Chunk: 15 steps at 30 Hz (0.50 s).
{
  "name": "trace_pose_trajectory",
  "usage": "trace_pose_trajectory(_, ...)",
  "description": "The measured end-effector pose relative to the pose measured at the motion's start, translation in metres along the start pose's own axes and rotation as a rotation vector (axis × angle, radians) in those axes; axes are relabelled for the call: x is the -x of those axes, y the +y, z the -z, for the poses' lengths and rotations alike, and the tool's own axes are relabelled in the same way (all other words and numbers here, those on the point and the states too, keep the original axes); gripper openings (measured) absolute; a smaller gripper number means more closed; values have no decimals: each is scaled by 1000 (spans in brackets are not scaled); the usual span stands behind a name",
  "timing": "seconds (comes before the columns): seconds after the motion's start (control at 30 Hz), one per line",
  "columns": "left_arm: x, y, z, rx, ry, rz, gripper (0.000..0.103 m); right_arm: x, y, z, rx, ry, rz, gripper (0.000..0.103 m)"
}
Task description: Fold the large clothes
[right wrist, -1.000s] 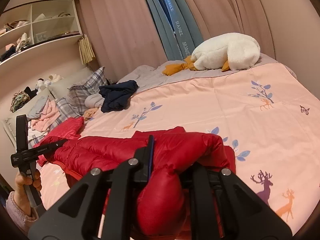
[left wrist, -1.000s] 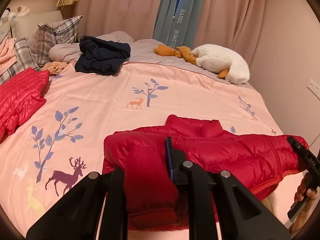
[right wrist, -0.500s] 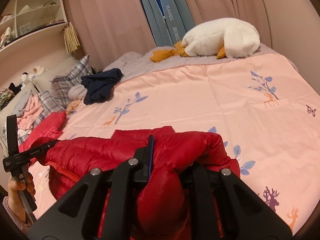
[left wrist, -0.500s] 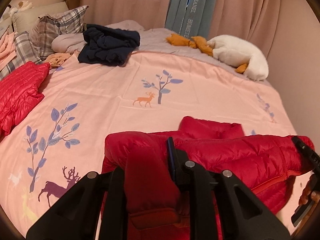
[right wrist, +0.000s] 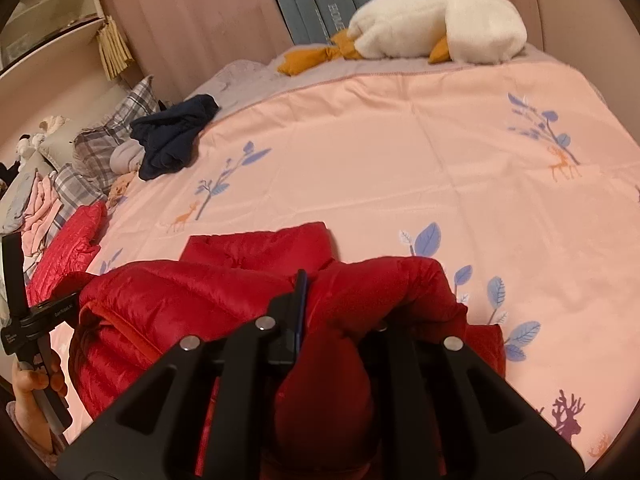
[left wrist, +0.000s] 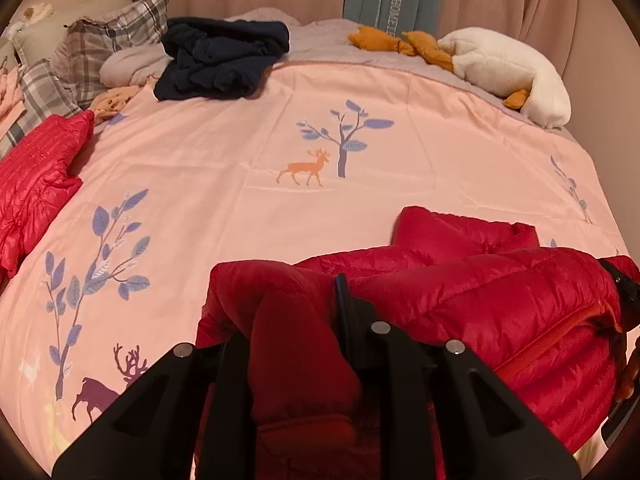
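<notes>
Ahead, the pink bedspread (left wrist: 224,168) lies bare up to the navy clothes (left wrist: 224,60) and plush goose (right wrist: 440,24) at its far edge, while both grippers, left gripper (left wrist: 296,320) and right gripper (right wrist: 340,320), tilt downward, fingers clenched on the red down jacket (left wrist: 480,300) near the bed's front edge.

We are looking at a home bedroom: a bed under a pink deer-print duvet (left wrist: 224,168), plaid pillows (left wrist: 116,46), a plush goose (right wrist: 436,28) and drawn curtains (right wrist: 192,20).
</notes>
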State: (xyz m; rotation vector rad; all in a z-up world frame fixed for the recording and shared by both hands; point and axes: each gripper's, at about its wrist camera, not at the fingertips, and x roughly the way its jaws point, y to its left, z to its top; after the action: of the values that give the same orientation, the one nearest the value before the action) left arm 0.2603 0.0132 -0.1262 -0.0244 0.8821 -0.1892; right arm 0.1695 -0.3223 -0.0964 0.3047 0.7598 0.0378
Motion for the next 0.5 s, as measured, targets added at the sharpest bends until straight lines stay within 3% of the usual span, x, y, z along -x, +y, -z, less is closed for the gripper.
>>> trace_pose_trajectory(0.23, -21, -1, -6, 5, 62, 8, 20, -16, -10, 0, -35, 45, -2, 13)
trace_pose_trajectory(0.5, -31, -7, -9, -16, 81, -10, 20, -27, -14, -3, -47, 71, 8, 13)
